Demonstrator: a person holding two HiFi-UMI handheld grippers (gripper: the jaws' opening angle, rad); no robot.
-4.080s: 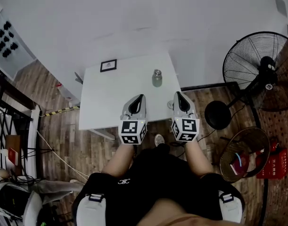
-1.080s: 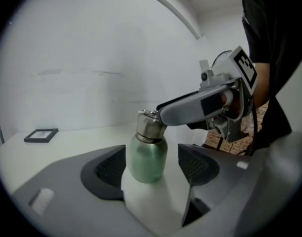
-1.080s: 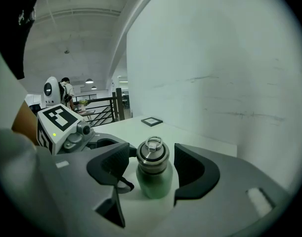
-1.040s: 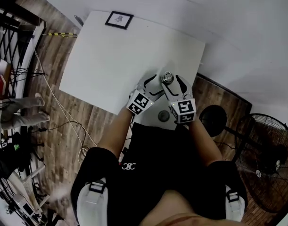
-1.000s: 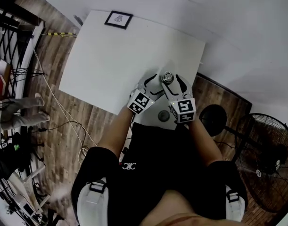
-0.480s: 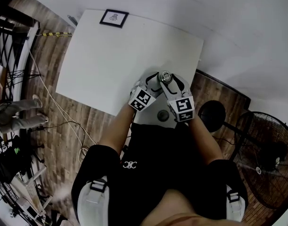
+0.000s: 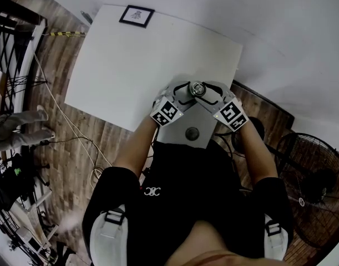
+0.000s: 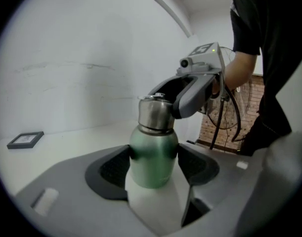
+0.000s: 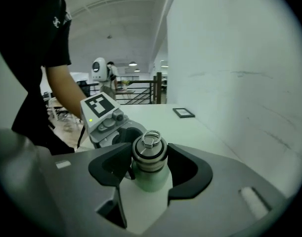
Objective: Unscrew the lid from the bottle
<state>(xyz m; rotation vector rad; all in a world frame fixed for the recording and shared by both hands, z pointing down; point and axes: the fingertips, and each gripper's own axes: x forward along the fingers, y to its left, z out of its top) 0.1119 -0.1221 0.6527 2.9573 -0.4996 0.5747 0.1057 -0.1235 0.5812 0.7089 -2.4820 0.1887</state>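
Observation:
A green bottle (image 8: 151, 158) with a steel lid (image 7: 197, 87) stands upright near the front right edge of the white table (image 7: 130, 54). My left gripper (image 8: 153, 164) comes in from the left. Its jaws have just been closing, and its pads now press both sides of the green body. My right gripper (image 9: 149, 163) comes in from the right and sits higher. Its jaws have also just been closing and now clamp the lid (image 9: 149, 152). In the head view the left gripper (image 7: 186, 91) and the right gripper (image 7: 206, 91) meet at the bottle.
A small black picture frame (image 7: 137, 15) lies at the table's far left corner. White wall runs behind the table. On the wooden floor to the right stand a floor fan (image 7: 316, 187) and a round dark base (image 7: 251, 127). The table edge is right under my hands.
The right gripper has swung and rolled round the bottle, so its marker cube now sits further right and higher in the head view. The left gripper and the bottle have hardly moved.

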